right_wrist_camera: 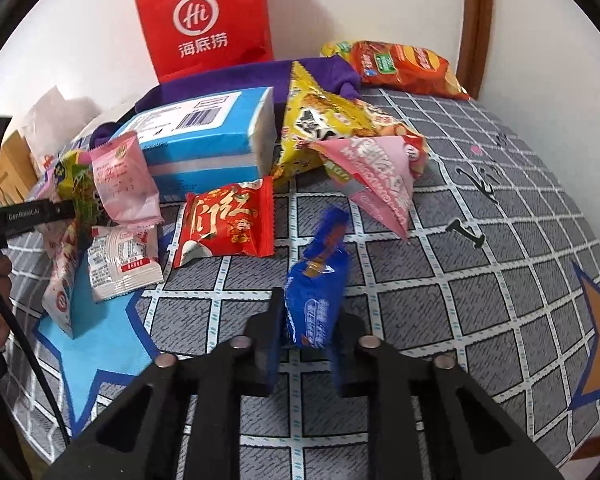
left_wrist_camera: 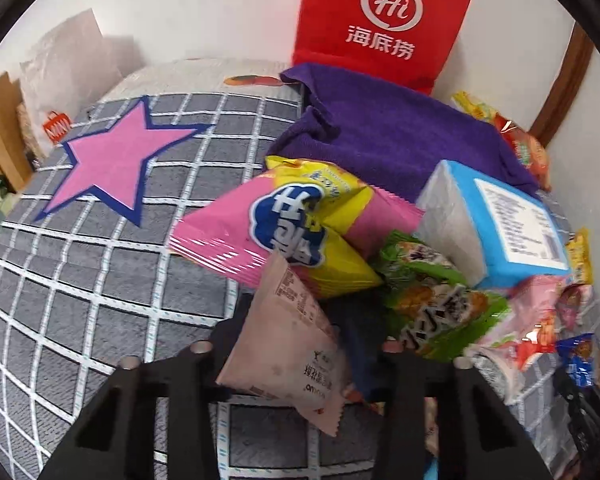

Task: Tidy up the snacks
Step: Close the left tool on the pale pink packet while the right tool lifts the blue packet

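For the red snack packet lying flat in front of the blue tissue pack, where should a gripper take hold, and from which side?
Judging from the right wrist view, take the red snack packet by its crimped right edge, coming from the bare table cloth on that side. It lies flat, so a thin seam suits the fingers, and its left side is crowded by the white sachet.

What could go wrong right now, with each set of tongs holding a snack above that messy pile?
1. The left tongs pinch the pale pink packet near one side, so it hangs tilted and might slip out.
2. The right tongs hold the blue packet only by its lower end; it could swing or drop.
3. The snacks lean on the blue tissue pack, so a bump might topple them.
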{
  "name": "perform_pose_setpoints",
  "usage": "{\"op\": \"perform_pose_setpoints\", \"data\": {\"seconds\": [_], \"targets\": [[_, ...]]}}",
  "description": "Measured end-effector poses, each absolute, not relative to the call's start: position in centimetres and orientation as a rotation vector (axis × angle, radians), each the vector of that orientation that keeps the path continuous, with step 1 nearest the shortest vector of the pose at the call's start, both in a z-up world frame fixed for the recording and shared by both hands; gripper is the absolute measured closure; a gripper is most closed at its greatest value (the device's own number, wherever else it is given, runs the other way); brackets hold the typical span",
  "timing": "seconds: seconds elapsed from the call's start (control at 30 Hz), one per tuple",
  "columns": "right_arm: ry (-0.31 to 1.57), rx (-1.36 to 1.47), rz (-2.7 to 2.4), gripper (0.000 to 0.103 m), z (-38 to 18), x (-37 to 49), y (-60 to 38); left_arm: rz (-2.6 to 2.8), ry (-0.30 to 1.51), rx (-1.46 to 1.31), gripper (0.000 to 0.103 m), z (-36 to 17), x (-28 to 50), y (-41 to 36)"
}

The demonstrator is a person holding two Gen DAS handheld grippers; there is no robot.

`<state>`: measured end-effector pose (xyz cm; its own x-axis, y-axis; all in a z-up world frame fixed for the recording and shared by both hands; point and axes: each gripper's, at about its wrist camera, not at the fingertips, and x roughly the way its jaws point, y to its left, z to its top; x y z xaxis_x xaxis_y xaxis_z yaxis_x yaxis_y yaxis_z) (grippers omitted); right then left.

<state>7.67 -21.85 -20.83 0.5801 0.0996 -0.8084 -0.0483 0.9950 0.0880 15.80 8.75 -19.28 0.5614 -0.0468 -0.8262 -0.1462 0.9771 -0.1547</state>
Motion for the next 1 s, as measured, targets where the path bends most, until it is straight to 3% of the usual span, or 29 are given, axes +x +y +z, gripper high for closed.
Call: {"op": "perform_pose_setpoints", "data": {"seconds": [0.27, 1.0], "targets": [[0.949, 0.113, 0.074, 0.087, -19.8, 6.9, -23.4, 0.046, 0.956, -0.241, 0.086, -17.8, 14.5, 9.5], [0.821, 0.095, 0.100, 0.087, -9.6, 10.2, -21.3, 0.012, 0.808, -0.187, 0.086, -8.4, 14.1, 9.4]]}}
